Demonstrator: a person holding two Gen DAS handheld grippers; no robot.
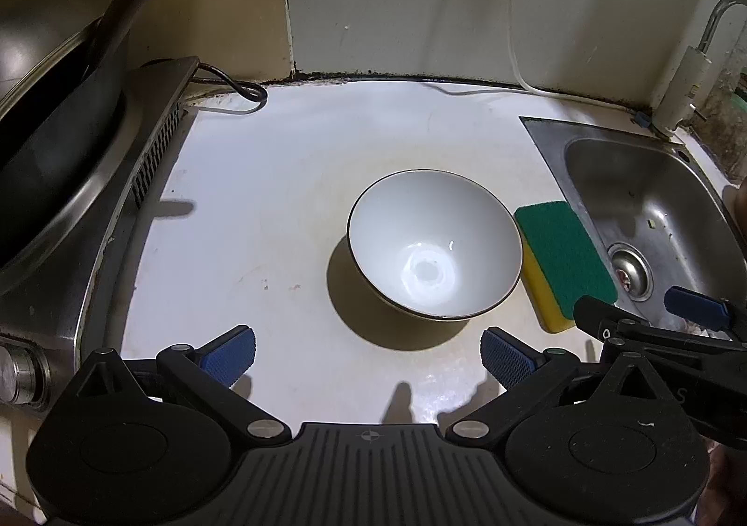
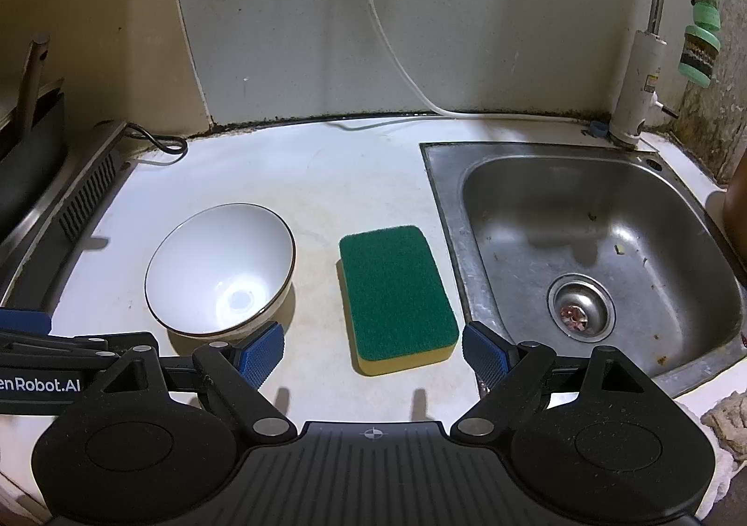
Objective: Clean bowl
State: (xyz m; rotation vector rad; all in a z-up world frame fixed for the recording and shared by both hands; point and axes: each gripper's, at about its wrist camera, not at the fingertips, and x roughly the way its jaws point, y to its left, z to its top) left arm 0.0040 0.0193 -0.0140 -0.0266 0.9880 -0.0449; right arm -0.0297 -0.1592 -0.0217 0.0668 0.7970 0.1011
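A white bowl (image 1: 434, 243) with a dark rim stands upright and empty on the white counter; it also shows in the right wrist view (image 2: 219, 269). A green-topped yellow sponge (image 1: 562, 259) lies just right of it, flat on the counter (image 2: 397, 297). My left gripper (image 1: 369, 358) is open and empty, just in front of the bowl. My right gripper (image 2: 373, 353) is open and empty, just in front of the sponge; it shows from the side in the left wrist view (image 1: 653, 316).
A steel sink (image 2: 597, 245) with a drain is set in the counter at the right, with a tap (image 2: 653, 35) behind it. A stove with a dark pan (image 1: 51, 143) stands at the left. A black cord (image 1: 233, 84) and a white cable (image 2: 397, 54) run along the back wall.
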